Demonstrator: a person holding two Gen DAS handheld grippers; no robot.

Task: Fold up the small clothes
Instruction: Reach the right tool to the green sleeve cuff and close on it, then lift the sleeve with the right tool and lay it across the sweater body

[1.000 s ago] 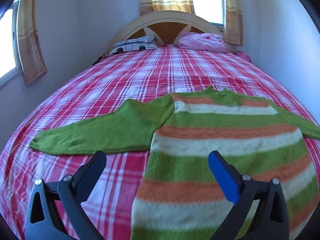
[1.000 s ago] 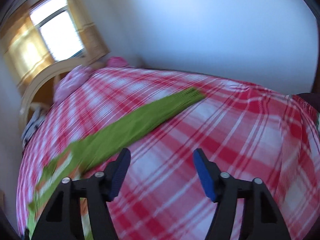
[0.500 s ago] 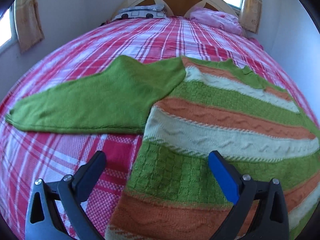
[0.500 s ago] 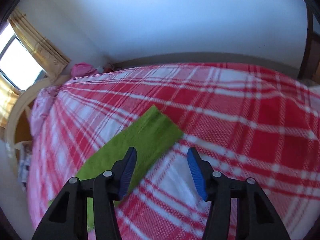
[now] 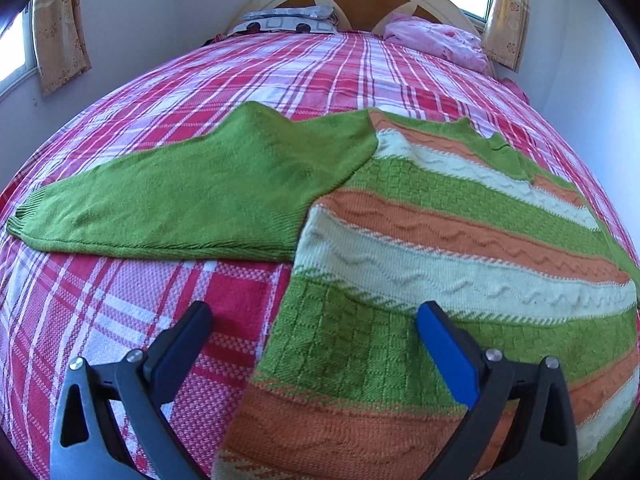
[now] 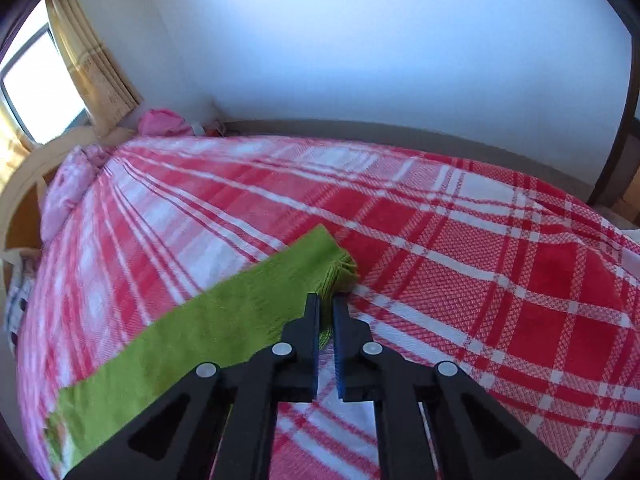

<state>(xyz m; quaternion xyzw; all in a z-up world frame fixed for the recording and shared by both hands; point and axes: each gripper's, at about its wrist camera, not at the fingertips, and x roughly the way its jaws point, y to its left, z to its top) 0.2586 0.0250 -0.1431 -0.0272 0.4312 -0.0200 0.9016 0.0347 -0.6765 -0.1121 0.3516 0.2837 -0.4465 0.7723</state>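
Sweater (image 5: 420, 232): flat on the bed (image 5: 120, 312).
Left gripper (image 5: 312, 320): wide open, over sweater's side edge.
Right gripper (image 6: 326, 304): pinches sleeve cuff (image 6: 334, 270).

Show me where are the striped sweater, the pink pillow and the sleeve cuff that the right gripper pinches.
striped sweater (image 5: 460, 240), left wrist view, on its orange stripe.
pink pillow (image 5: 436, 38), left wrist view, on its top.
sleeve cuff (image 6: 340, 270), right wrist view, on its ribbed end.

I can read no words, labels, brands or numbers from either of my claws' views. The striped sweater (image 5: 440, 240) carries only knitted bands, the bedspread (image 5: 280, 72) only its red and white checks, and the pillow (image 5: 288, 20) at the headboard only a pattern of rings and squares.
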